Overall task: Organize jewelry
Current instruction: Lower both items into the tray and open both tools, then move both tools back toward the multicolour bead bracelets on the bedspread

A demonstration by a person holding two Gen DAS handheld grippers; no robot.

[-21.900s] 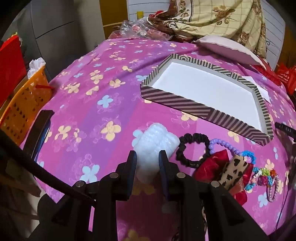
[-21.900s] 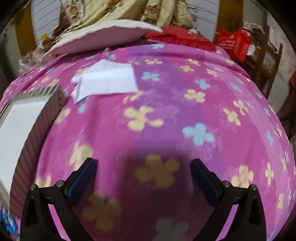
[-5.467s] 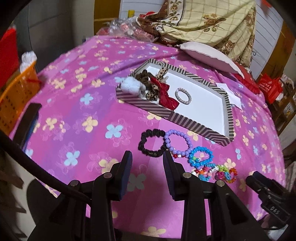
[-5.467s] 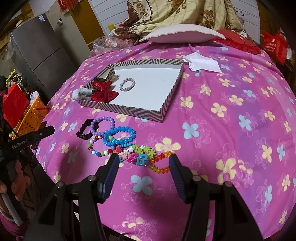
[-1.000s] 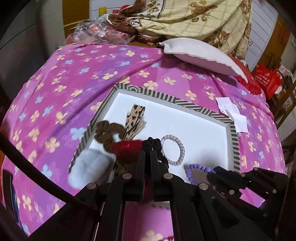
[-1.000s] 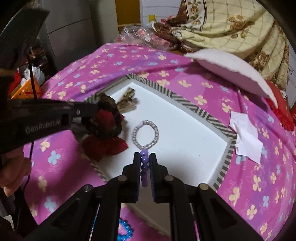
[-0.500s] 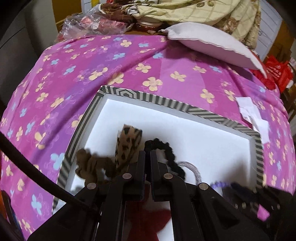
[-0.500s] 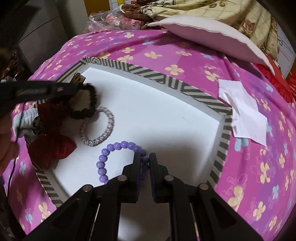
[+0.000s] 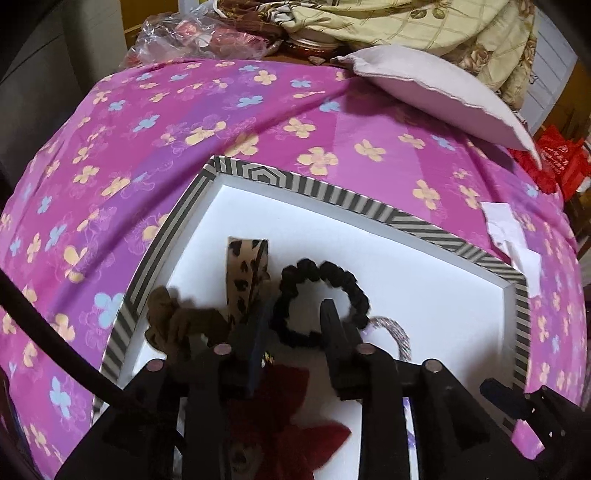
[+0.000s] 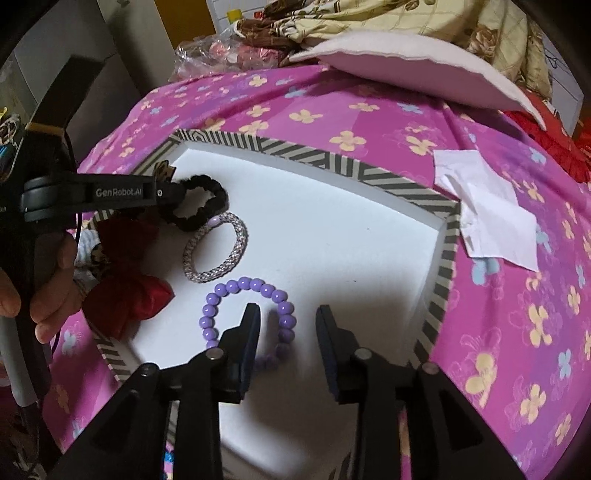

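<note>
— Left gripper (image 9: pixel 295 317)?
— Jaws parted, gripping nothing; black scrunchie (image 9: pixel 321 302) lying on the white floor of the striped tray (image 9: pixel 369 208), its loop straddling the right finger (image 9: pixel 334 328).
— Right gripper (image 10: pixel 286 317)?
— Jaws likewise spread, empty; purple bead bracelet (image 10: pixel 243 310) flat on the tray floor, left finger (image 10: pixel 247 332) standing over the ring's near side. Contact: cannot tell.
— Other tray contents?
— Silver braided bracelet (image 10: pixel 216 253) between scrunchie and bead bracelet, touching the scrunchie's edge. Leopard-print ribbon (image 9: pixel 245 277) just beside the scrunchie, toward the tray's left wall. Brown scrunchie (image 9: pixel 181 325) at the left wall. Red bow (image 10: pixel 125 280) at the near-left corner.
— Surroundings?
— Tray set on pink floral bedspread (image 9: pixel 147 122). White paper (image 10: pixel 487 214) just beside the tray's right wall. Pale pillow (image 9: pixel 436 92) well beyond the far wall, plaid blanket (image 9: pixel 424 26) behind.
</note>
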